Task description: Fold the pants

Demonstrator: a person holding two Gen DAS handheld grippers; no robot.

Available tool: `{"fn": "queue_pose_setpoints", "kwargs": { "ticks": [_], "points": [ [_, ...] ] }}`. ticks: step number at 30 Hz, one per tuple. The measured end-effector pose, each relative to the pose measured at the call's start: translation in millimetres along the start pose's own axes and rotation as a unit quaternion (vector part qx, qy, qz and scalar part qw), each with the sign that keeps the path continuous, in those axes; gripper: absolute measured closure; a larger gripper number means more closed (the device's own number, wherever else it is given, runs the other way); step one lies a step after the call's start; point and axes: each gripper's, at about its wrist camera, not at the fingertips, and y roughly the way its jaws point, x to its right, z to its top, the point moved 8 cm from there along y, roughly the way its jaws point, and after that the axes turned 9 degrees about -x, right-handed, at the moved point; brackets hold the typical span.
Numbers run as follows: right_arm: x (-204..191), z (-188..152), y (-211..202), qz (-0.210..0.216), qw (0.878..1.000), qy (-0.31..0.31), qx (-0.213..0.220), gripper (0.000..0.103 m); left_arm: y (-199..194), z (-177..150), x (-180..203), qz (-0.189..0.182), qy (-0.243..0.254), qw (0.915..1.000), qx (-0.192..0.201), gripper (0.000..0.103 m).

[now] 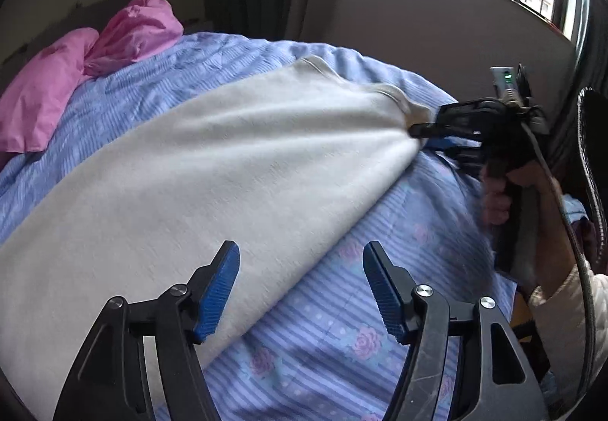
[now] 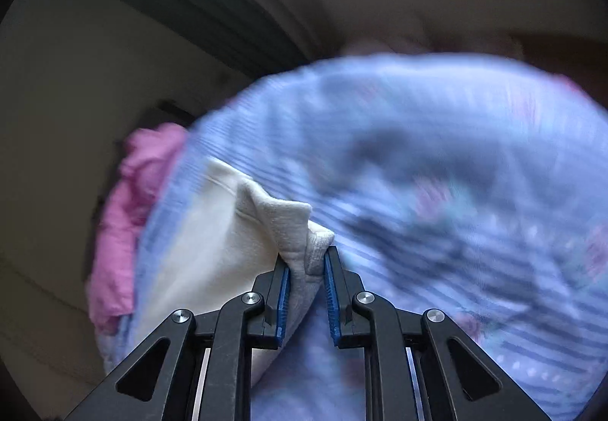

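Bedspread (image 1: pixel 342 326) under pants (image 1: pixel 190 174) | right tongs (image 2: pixel 307 269) pinch cuff | left tongs (image 1: pixel 301 288) spread

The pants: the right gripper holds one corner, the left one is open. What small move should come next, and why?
Probably lower the left gripper and close it on the near edge of the cream pants. Its jaws are open above that edge and hold nothing, while the right gripper already pinches a cuff corner. A fold likely needs both ends held above the blue bedsheet.
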Motion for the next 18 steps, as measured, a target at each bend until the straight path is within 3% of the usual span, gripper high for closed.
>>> {"fn": "queue_pose_setpoints", "kwargs": {
  "ticks": [3,7,9,13,18],
  "points": [
    [3.6,-3.2,8.5,0.009,1.000,0.006,0.006,0.083,-4.5,0.5,2.8,0.015,0.022,0.9995,0.017,0.037],
    [1.5,-5.1,1.1,0.054,0.998,0.007,0.019,0.057,-13.5,15.7,0.8,0.018,0.028,0.9984,0.044,0.036],
    [-1.1,-4.0,1.9,0.068,0.997,0.006,0.018,0.051,-13.6,27.5,-7.4,0.009,0.011,0.9986,0.051,0.036],
    [-4.7,-2.8,8.8,0.067,0.998,0.010,0.014,0.044,0.1,36.2,-21.2,-0.017,-0.032,0.9985,0.040,0.036],
    [-7.8,0.2,20.2,0.049,0.999,0.008,0.007,0.047,46.0,22.4,-45.7,-0.031,-0.109,0.9935,-0.011,0.037]
  ]
}}
